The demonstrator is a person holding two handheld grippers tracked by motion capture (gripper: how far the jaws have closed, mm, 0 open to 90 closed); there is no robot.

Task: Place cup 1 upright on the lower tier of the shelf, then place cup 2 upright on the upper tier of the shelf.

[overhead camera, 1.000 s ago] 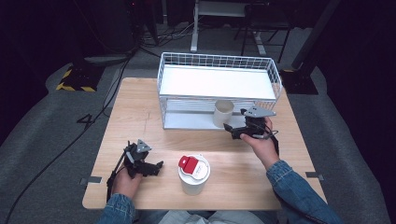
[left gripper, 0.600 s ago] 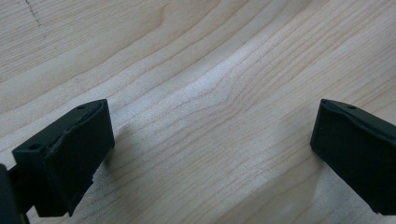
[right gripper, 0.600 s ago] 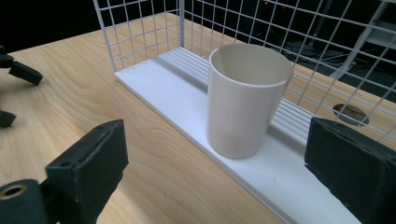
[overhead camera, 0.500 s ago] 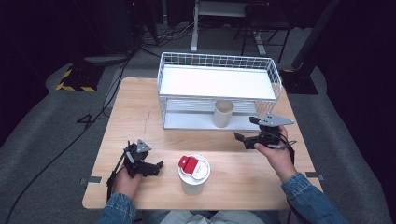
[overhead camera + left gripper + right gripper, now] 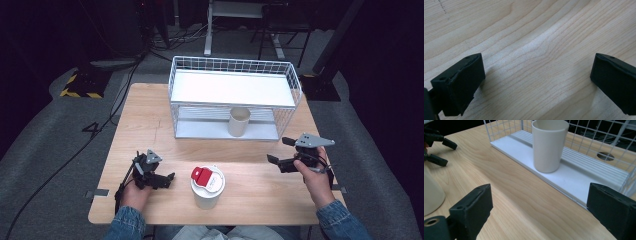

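two cups on our list: one cup upright on the rack's lower shelf (placed, we judge), one lidded cup on the table, untouched. left gripper and right gripper: jaws apart, empty.

hidden and cropped parts around the table

the wire rack's upper shelf hides the cup's rim side from above. in the right gripper view the lidded cup is cut by the left edge, its lid out of frame; the rack runs off right.
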